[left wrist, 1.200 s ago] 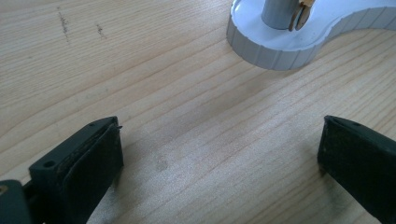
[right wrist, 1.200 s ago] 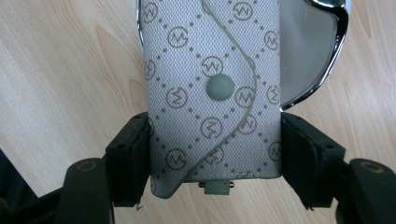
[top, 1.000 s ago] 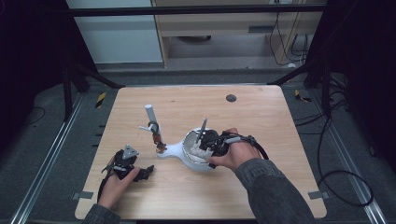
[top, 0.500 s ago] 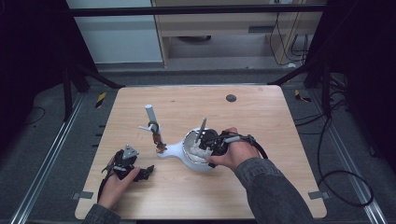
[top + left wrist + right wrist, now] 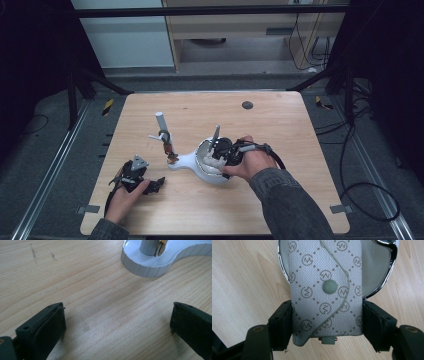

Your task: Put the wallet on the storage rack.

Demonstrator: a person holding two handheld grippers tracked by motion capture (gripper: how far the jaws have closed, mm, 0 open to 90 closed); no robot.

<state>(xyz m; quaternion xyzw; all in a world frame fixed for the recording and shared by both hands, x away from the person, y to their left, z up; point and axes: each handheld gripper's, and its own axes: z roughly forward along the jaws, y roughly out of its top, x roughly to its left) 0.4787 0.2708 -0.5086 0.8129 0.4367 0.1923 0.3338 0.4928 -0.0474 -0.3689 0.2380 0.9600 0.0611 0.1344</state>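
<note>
Nothing is shifting between the earlier frames and now: both of my hands are staying where they were, and the pouch is sitting in the same spot over the dish.

In the high view, I am keeping the right gripper [image 5: 223, 151] over the white plastic stand with a round chrome-rimmed dish [image 5: 187, 161], which is lying near the middle of the pale wooden table [image 5: 280, 125]. A grey post [image 5: 161, 123] is rising from the stand's narrow end. The left gripper [image 5: 150, 186] is resting on the table, near the stand's narrow end but apart from it. I am counting two grippers, one stand, one post and one dark round mark [image 5: 247, 105] near the table's far edge.

In the left gripper view, the jaws are standing wide apart with bare wood between them, so that claw is released. One end of the stand [image 5: 150, 265] is showing ahead, not touching the jaws.

In the right gripper view, the right gripper [image 5: 327, 322] is clenched on one grey woven pouch with a monogram print and a single snap button [image 5: 325, 290], pads pressing both long edges. Its far end is lying over the dish rim [image 5: 390, 270].

To do this well, I judge I should be keeping the pouch level and centred over the dish, lowering it until it rests, and only then easing the jaws apart.
</note>
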